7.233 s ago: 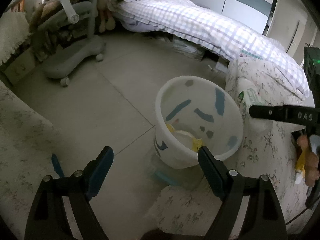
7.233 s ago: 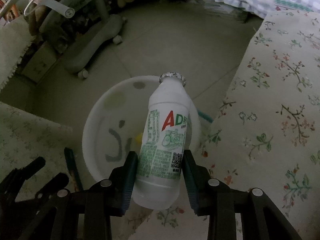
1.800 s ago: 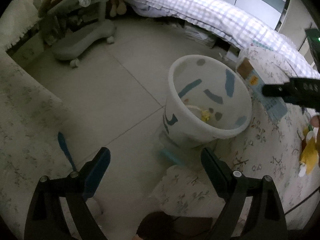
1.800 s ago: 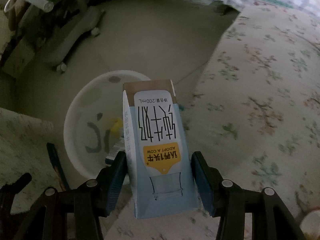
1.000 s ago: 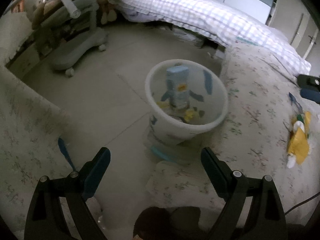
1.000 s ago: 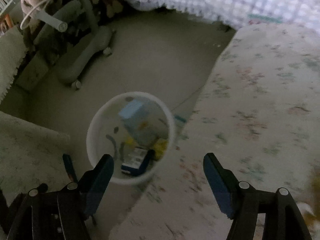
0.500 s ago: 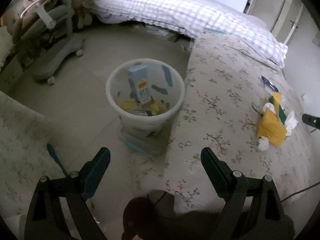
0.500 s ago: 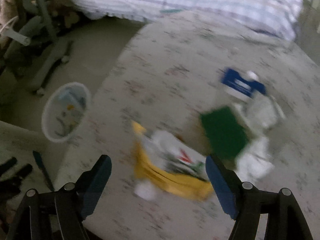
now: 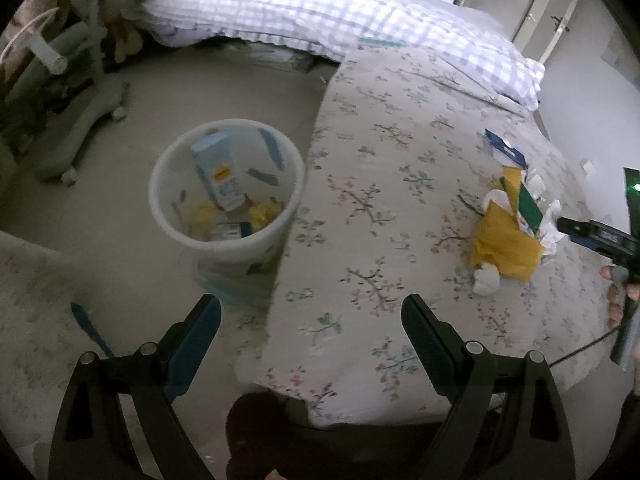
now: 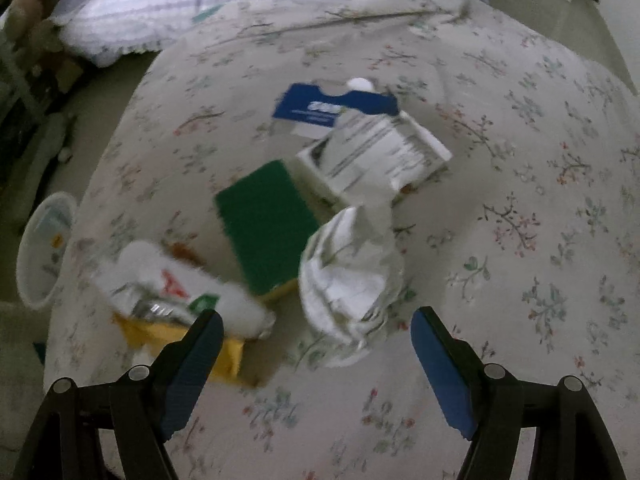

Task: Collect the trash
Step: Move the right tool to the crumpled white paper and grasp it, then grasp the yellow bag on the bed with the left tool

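Observation:
A white bin [image 9: 224, 240] stands on the floor beside the flowered bed, also small at the left edge [image 10: 40, 248] of the right wrist view. A light blue carton [image 9: 218, 174] and yellow scraps lie inside it. My right gripper [image 10: 316, 332] hangs open just above a crumpled white paper [image 10: 350, 272] on the bed. Around that paper lie a green sponge [image 10: 264, 224], a white bottle [image 10: 180, 284] on a yellow wrapper [image 10: 224, 354], a white box [image 10: 376, 156] and a blue card [image 10: 320, 110]. My left gripper [image 9: 312, 320] is open and empty over the bed's edge.
A grey wheeled chair base [image 9: 76, 132] stands on the floor at the left. A checked quilt [image 9: 320, 12] covers the far end of the bed. In the left wrist view the right gripper's tip [image 9: 592, 234] reaches the trash pile [image 9: 508, 240] from the right.
The right gripper has swung from over the bin across the bed to the trash pile and come down close to the crumpled paper. The left gripper has drifted right along the bed's edge.

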Demonstrator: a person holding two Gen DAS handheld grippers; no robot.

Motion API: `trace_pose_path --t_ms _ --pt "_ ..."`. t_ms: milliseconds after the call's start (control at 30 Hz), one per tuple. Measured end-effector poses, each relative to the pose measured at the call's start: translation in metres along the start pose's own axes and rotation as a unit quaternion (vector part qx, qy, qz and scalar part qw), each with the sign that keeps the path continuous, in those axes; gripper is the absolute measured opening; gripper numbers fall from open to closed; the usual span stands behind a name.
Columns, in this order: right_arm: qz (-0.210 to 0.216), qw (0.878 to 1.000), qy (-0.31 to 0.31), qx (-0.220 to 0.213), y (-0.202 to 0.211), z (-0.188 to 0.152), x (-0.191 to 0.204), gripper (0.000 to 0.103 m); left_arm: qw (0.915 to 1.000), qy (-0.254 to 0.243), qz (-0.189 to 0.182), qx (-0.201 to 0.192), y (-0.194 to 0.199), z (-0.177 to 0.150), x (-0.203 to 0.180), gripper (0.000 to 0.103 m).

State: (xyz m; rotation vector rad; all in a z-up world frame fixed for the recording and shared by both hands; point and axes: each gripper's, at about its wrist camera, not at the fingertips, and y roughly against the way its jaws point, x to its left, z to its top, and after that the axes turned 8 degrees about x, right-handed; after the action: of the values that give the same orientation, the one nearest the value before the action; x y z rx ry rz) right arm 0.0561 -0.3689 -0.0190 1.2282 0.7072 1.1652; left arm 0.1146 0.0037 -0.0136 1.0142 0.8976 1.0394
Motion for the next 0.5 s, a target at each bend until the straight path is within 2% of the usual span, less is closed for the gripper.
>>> trace_pose_path --t_ms 133,233,267,300,333,400,500 --pt "0.005 1.000 -0.021 0.003 -0.017 0.007 -0.010 0.076 0.9997 -0.018 -0.012 0.009 -0.007 0.009 -0.017 0.093" --pt "0.016 0.999 -0.037 0.004 -0.028 0.010 -0.021 0.064 0.9989 -0.034 -0.027 0.017 -0.012 0.018 -0.030 0.093" --pt "0.021 0.999 -0.041 0.005 -0.031 0.011 -0.023 0.055 0.9984 -0.041 -0.033 0.019 -0.014 0.022 -0.037 0.093" --pt "0.032 0.999 -0.043 0.006 -0.033 0.011 -0.026 0.042 0.9979 -0.048 -0.038 0.021 -0.016 0.025 -0.043 0.093" --pt "0.041 0.998 -0.041 0.008 -0.034 0.010 -0.029 0.034 0.9972 -0.054 -0.045 0.024 -0.018 0.029 -0.049 0.093" --pt "0.037 0.999 -0.035 0.005 -0.032 0.008 -0.029 0.029 0.9952 -0.068 -0.064 0.029 -0.023 0.036 -0.061 0.093" --pt "0.046 0.998 -0.034 0.002 -0.023 0.003 -0.034 0.028 0.9912 -0.090 -0.090 0.036 -0.033 0.046 -0.080 0.093"
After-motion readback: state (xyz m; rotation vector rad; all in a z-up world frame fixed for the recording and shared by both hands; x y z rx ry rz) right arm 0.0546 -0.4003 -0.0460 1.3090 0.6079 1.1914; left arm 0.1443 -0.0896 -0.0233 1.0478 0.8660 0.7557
